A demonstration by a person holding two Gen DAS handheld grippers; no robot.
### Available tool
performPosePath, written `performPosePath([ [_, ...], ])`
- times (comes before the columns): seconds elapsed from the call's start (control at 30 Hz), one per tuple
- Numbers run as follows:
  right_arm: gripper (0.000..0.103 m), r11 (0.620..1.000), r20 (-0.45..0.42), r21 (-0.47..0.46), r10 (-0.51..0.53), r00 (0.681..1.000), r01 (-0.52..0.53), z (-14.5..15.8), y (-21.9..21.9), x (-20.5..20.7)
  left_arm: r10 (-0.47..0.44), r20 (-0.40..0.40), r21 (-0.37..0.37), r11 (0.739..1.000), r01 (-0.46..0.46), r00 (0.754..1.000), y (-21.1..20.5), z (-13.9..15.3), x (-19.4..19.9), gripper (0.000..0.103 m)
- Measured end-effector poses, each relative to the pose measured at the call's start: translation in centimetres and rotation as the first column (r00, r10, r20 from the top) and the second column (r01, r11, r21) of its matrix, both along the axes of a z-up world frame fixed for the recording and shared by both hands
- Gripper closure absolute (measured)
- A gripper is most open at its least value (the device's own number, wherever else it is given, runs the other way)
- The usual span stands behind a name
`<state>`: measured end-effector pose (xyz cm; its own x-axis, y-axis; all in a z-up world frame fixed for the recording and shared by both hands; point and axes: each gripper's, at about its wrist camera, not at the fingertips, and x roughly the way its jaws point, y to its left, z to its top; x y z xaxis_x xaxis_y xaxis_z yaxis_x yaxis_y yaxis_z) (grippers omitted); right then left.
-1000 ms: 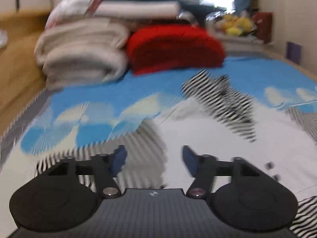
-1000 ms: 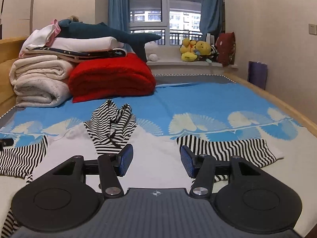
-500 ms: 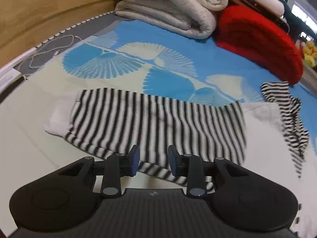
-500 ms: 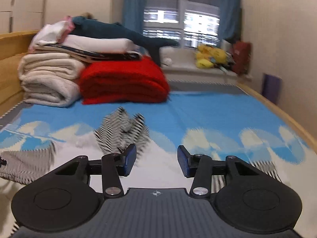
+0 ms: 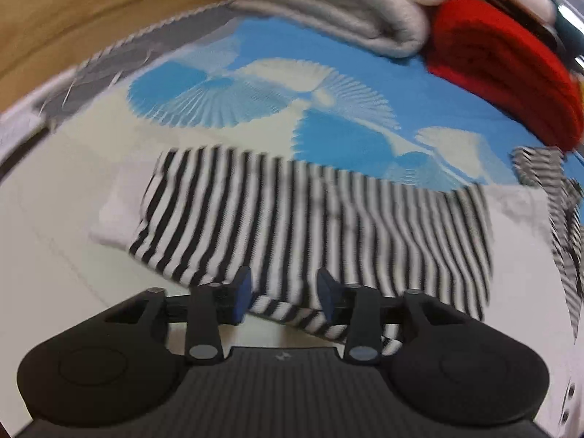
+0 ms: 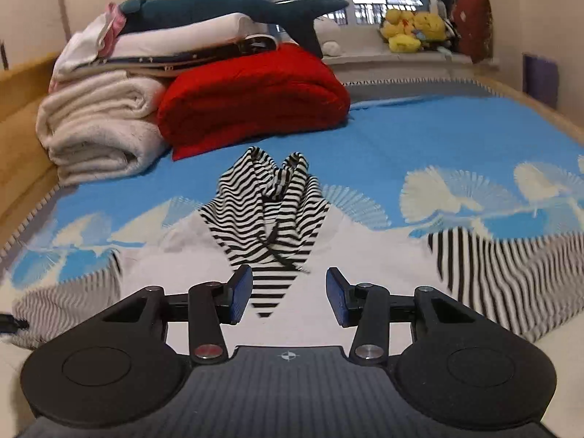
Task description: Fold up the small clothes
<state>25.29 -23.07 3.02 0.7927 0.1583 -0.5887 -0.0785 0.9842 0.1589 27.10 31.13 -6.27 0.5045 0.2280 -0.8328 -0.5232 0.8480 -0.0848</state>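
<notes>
A small white top (image 6: 365, 255) with black-and-white striped sleeves and hood lies spread on the bed. My left gripper (image 5: 284, 285) points down over the left striped sleeve (image 5: 310, 219), near its lower edge. Its jaws are opening, and the sleeve shows in the gap without the pads pressing on it. A white cuff (image 5: 113, 219) ends that sleeve at the left. My right gripper (image 6: 288, 284) stands open just short of the crumpled striped hood (image 6: 270, 211), with nothing gripped. The right sleeve (image 6: 511, 277) lies flat to its right.
Stacked at the head of the bed are a folded red blanket (image 6: 255, 98) and rolled cream blankets (image 6: 98, 131), with a dark plush shark (image 6: 226, 7) on top. A wooden bed side (image 5: 91, 7) runs along the left. Yellow plush toys (image 6: 412, 33) sit on the windowsill.
My left gripper swung left and tipped down from the blankets onto the left sleeve; its jaws narrowed, then widened. My right gripper shifted left to face the hood, jaws slightly narrower.
</notes>
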Motion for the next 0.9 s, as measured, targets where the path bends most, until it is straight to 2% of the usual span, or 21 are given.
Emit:
performPosePath([
  [0.03,0.056,1.0,-0.003,-0.001,0.0,1.0,0.0,0.0,-0.1,0.2,0.039,-0.008,-0.033,0.999,-0.039,0.999,0.9,-0.4,0.0,0.044],
  [0.1,0.056,1.0,-0.023,0.008,-0.005,1.0,0.006,-0.1,-0.2,0.5,0.138,-0.023,-0.108,0.984,-0.14,0.99,3.1,-1.2,-0.2,0.044],
  [0.23,0.056,0.999,-0.05,-0.024,-0.025,0.998,0.024,-0.6,0.0,1.1,0.28,-0.056,-0.225,0.932,-0.285,0.958,6.8,-2.8,-0.8,0.044],
  [0.3,0.056,0.999,-0.064,-0.023,-0.035,0.997,0.033,-0.7,-0.3,1.2,0.319,-0.064,-0.256,0.911,-0.324,0.946,7.8,-3.4,-1.0,0.046],
  [0.37,0.056,0.999,-0.073,-0.026,-0.041,0.996,0.04,-0.8,-0.6,1.3,0.329,-0.054,-0.242,0.912,-0.331,0.943,7.8,-3.3,-0.7,0.046],
  [0.4,0.056,0.999,-0.078,-0.031,-0.045,0.996,0.043,-0.9,-0.8,1.3,0.316,-0.045,-0.223,0.921,-0.318,0.948,7.5,-3.1,-0.5,0.057],
  [0.43,0.056,0.998,-0.082,-0.035,-0.047,0.995,0.044,-1.0,-0.9,1.3,0.302,-0.042,-0.209,0.929,-0.304,0.952,7.2,-3.0,-0.2,0.087],
  [0.47,0.056,0.998,-0.085,-0.037,-0.048,0.995,0.045,-1.0,-1.1,1.2,0.289,-0.035,-0.196,0.937,-0.291,0.957,7.0,-2.9,0.0,0.1],
  [0.53,0.058,0.998,-0.094,-0.045,-0.05,0.994,0.046,-1.1,-1.4,1.2,0.293,0.002,-0.146,0.946,-0.289,0.956,6.0,-2.2,0.0,0.1],
  [0.67,0.075,0.998,-0.121,-0.041,-0.048,0.991,0.044,-1.5,-2.1,0.9,0.2,0.112,0.011,0.979,-0.203,0.973,1.7,1.0,0.6,0.1],
  [0.77,0.085,0.997,-0.141,-0.046,-0.068,0.988,0.062,-1.7,-2.5,0.4,0.073,0.228,0.043,0.995,-0.085,0.971,-3.6,4.1,0.5,0.1],
  [0.83,0.085,0.996,-0.152,-0.039,-0.087,0.984,0.082,-1.9,-2.8,-0.1,-0.068,0.324,0.05,0.997,0.054,0.944,-9.0,6.3,0.3,0.1],
  [0.87,0.085,0.995,-0.157,-0.034,-0.097,0.983,0.093,-2.0,-2.9,-0.3,-0.152,0.372,0.037,0.988,0.149,0.916,-12.0,7.2,0.2,0.1],
  [0.9,0.085,0.994,-0.164,-0.028,-0.107,0.981,0.104,-2.2,-3.0,-0.5,-0.251,0.42,0.009,0.962,0.273,0.872,-15.3,7.9,0.1,0.1],
])
